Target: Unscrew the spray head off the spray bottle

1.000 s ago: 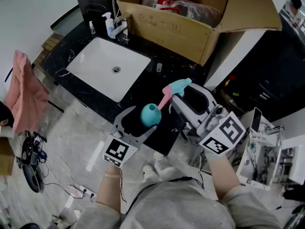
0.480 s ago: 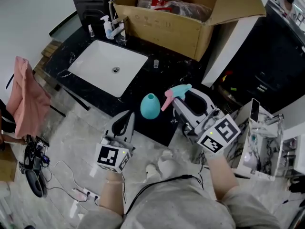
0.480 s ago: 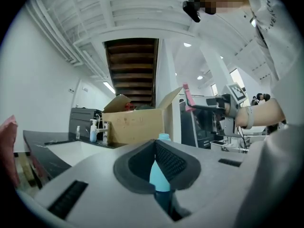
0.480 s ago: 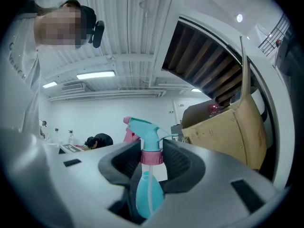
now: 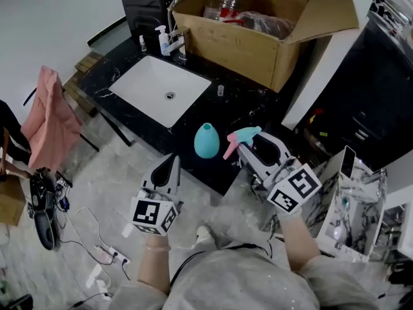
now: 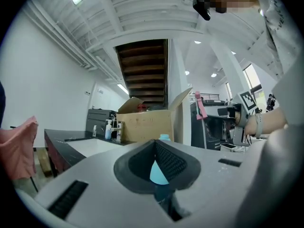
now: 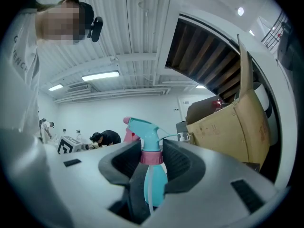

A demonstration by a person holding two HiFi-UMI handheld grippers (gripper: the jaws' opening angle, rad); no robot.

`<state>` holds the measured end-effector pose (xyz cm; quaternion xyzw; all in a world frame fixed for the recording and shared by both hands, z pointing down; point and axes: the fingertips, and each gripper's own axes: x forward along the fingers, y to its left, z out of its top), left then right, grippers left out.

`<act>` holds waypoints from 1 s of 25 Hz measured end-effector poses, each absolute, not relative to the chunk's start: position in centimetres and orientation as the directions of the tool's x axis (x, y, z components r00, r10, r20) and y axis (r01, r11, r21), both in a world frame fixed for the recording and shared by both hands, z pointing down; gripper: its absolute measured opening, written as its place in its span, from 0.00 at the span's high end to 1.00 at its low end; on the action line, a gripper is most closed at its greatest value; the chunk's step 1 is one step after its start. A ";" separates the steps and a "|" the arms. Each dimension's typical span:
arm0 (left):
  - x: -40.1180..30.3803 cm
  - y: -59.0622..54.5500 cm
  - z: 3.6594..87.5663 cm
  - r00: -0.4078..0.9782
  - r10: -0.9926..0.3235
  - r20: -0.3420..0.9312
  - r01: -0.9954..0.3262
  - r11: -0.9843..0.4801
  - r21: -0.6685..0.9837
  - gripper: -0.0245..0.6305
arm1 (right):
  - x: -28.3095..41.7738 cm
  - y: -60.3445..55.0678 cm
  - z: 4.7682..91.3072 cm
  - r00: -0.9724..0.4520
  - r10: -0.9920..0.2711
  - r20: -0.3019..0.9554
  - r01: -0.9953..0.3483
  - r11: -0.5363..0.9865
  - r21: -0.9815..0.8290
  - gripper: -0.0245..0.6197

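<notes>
The spray bottle (image 5: 206, 141), a teal drop-shaped body, stands upright near the front edge of the black counter (image 5: 248, 102), between the two grippers. At the left, the left gripper (image 5: 171, 163) hangs just in front of the counter's edge, jaws pressed together on nothing, apart from the bottle. Just right of the bottle, the spray head (image 5: 245, 134) is separate from it, clamped at its pink collar (image 7: 153, 157) by the right gripper (image 5: 253, 143). A thin tube seems to hang below the collar.
</notes>
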<state>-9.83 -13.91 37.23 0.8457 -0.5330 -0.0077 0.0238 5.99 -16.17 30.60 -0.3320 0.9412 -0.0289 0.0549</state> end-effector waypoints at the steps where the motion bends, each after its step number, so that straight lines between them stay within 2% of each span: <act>1: -9.9 -13.5 37.1 0.415 -0.910 0.010 -0.909 -0.414 0.054 0.95 | 6.0 -15.9 30.6 -0.780 -0.620 -0.079 -0.615 0.784 -0.084 0.73; 14: -8.8 -7.0 36.7 0.261 -0.965 0.011 -0.964 -0.260 0.064 0.95 | 7.6 -11.4 30.8 -0.831 -0.550 -0.081 -0.543 0.835 -0.095 0.73; 25: -7.9 -2.2 36.8 0.208 -0.978 0.016 -0.977 -0.207 0.057 0.95 | 9.2 -7.9 31.5 -0.839 -0.539 -0.079 -0.533 0.842 -0.089 0.73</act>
